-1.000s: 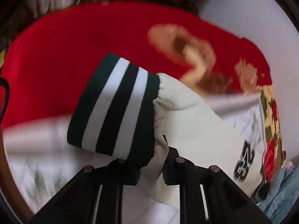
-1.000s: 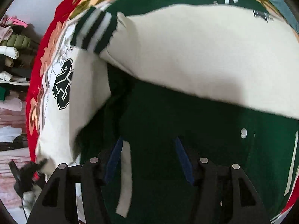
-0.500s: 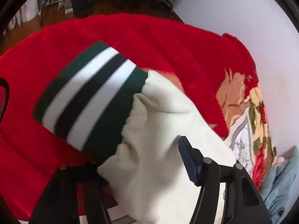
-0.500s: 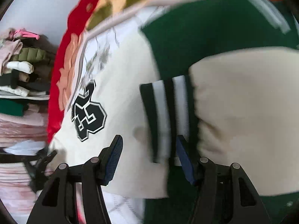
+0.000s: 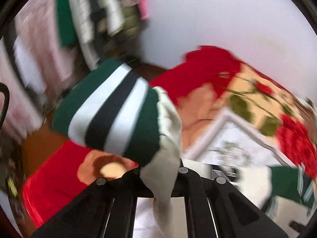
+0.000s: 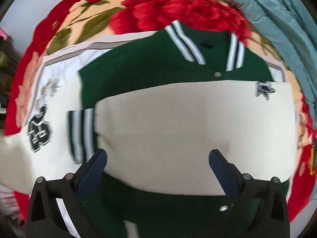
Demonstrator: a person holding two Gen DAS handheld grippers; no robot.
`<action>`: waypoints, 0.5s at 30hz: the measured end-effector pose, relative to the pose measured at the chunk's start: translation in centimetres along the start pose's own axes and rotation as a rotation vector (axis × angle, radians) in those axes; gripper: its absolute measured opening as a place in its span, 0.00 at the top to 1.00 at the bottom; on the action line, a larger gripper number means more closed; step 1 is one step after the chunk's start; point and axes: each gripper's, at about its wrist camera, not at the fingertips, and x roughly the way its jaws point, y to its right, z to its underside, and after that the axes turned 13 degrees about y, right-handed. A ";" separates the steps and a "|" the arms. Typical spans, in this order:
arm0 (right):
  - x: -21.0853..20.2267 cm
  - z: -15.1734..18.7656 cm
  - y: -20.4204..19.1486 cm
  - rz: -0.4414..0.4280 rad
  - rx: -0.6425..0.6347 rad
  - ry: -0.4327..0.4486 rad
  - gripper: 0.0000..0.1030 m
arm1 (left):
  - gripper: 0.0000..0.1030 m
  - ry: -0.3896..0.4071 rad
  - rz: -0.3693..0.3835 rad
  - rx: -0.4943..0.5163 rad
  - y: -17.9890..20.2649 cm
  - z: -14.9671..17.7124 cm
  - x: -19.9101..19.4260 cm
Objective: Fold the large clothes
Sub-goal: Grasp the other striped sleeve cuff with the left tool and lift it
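Observation:
A green varsity jacket with cream sleeves lies on a floral blanket. In the left wrist view, my left gripper is shut on the cream sleeve just behind its green-and-white striped cuff, and holds it lifted off the blanket. In the right wrist view, the other cream sleeve lies folded across the jacket's chest, its cuff to the left. My right gripper hovers over this sleeve with its jaws opening wide; the pads pinch nothing.
The red floral blanket covers the bed. A blue-grey garment lies at the upper right. A stack of folded clothes stands against a white wall, blurred. Brown floor shows beside the bed.
My left gripper opened, then shut again on the sleeve by the cuff and rose with it while rolling. My right gripper spread wider and moved over the folded sleeve.

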 end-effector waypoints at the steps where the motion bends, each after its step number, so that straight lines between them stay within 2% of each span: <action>1: 0.1 -0.1 1.5 -0.009 0.036 -0.012 0.00 | 0.97 0.016 0.027 0.044 2.3 -0.6 -1.7; 4: -0.5 -0.1 5.6 -0.032 0.123 -0.021 0.00 | 0.97 0.051 0.142 0.130 9.2 -1.2 -6.8; 7: -1.9 0.4 10.6 -0.050 0.210 -0.015 0.00 | 0.97 0.024 0.288 0.171 17.5 0.1 -11.2; 9: -2.4 0.9 14.3 -0.051 0.258 -0.013 0.00 | 0.97 -0.018 0.397 0.224 23.6 2.1 -13.1; 12: -3.1 2.2 21.5 -0.033 0.340 -0.030 0.00 | 0.97 -0.144 0.542 0.299 33.2 7.6 -16.1; 15: -3.4 4.0 28.5 0.010 0.393 -0.045 0.00 | 0.97 -0.214 0.604 0.381 40.3 12.8 -17.8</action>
